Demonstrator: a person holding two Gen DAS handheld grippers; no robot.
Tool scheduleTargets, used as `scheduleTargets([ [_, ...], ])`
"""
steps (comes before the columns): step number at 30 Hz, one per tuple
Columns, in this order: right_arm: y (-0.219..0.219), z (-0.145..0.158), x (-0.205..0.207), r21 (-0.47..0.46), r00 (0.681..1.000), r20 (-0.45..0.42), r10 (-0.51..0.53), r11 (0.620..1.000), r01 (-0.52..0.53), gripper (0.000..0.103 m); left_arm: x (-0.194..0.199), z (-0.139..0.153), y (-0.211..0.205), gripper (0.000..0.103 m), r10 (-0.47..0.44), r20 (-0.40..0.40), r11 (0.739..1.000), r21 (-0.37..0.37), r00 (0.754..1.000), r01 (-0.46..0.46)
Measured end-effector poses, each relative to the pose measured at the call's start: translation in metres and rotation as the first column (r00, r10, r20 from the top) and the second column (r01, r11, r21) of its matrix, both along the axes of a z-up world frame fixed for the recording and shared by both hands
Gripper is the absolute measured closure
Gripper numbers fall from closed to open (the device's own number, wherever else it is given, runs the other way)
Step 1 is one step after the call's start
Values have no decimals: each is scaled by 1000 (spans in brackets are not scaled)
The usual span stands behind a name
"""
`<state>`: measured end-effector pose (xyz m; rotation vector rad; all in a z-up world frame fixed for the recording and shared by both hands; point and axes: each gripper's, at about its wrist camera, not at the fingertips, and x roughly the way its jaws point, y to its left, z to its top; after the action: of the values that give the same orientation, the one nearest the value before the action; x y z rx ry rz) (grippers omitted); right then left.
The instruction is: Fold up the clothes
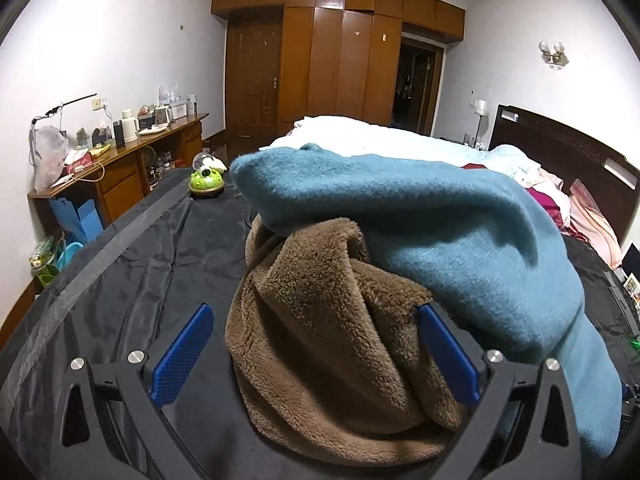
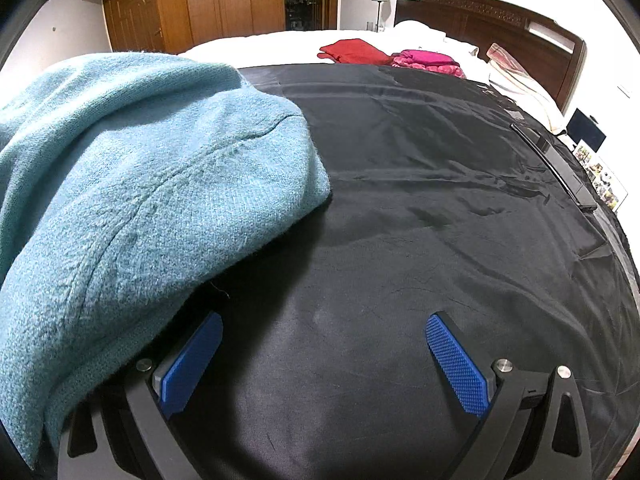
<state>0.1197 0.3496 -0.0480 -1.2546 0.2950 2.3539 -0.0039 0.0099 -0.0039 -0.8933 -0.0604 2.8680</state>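
A brown fleece garment [image 1: 332, 344] lies bunched on the black sheet [image 1: 160, 264], with a teal knit sweater [image 1: 440, 224] heaped on and behind it. My left gripper [image 1: 316, 312] is open, its blue pads on either side of the brown fleece without closing on it. In the right wrist view the teal sweater [image 2: 132, 184] fills the left side and drapes over my left finger. My right gripper [image 2: 324, 324] is open and empty above the black sheet [image 2: 440, 200].
A green toy [image 1: 206, 182] sits at the sheet's far left corner. A wooden desk [image 1: 132, 160] with clutter stands along the left wall. Red [image 2: 352, 52] and pink [image 2: 428, 60] clothes lie on the white bedding near the headboard [image 2: 500, 24]. A dark flat device [image 2: 560, 168] lies at the sheet's right edge.
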Motion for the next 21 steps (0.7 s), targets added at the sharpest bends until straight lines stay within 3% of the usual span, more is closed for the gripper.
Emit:
scheduleTargets([
  [15,3,-1,1,-4,1000,0,1,1000,-1,0,-2,-1,2,0,-14,29,1000,-13,999,14],
  [21,24,1,18,-41,997,-29,-78,996,77,0,-5,-4,0,0,-12,36,1000,-10,999,12],
])
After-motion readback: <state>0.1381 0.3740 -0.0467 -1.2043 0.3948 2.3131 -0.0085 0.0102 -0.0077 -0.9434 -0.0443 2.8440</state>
